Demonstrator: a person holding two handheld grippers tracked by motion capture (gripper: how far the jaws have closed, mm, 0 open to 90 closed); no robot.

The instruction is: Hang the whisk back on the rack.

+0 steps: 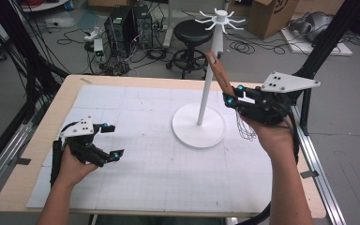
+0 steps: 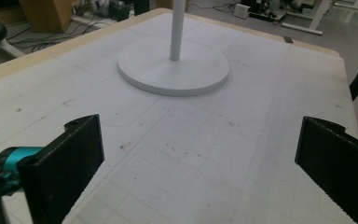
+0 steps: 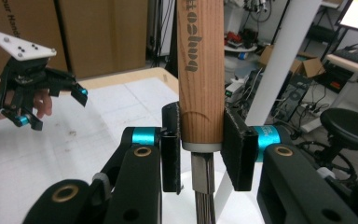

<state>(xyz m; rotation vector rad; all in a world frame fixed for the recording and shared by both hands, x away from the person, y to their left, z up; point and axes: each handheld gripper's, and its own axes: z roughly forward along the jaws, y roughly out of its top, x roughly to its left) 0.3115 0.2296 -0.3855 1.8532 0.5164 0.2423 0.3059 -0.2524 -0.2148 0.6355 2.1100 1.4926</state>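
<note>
My right gripper is raised over the right side of the table, shut on a whisk's wooden handle. The handle points up and leans toward the white stand's pole. The whisk's wire loops hang below the hand. In the right gripper view the jaws of that gripper clamp the handle just above its metal collar, with the pole close behind. The stand has a round base and hook arms on top. My left gripper is open and holds nothing, low over the mat at the left.
A white gridded mat covers the wooden table. Beyond the far edge stand a black stool, computer towers and a cardboard box, with cables on the floor. Black frame posts rise at both sides.
</note>
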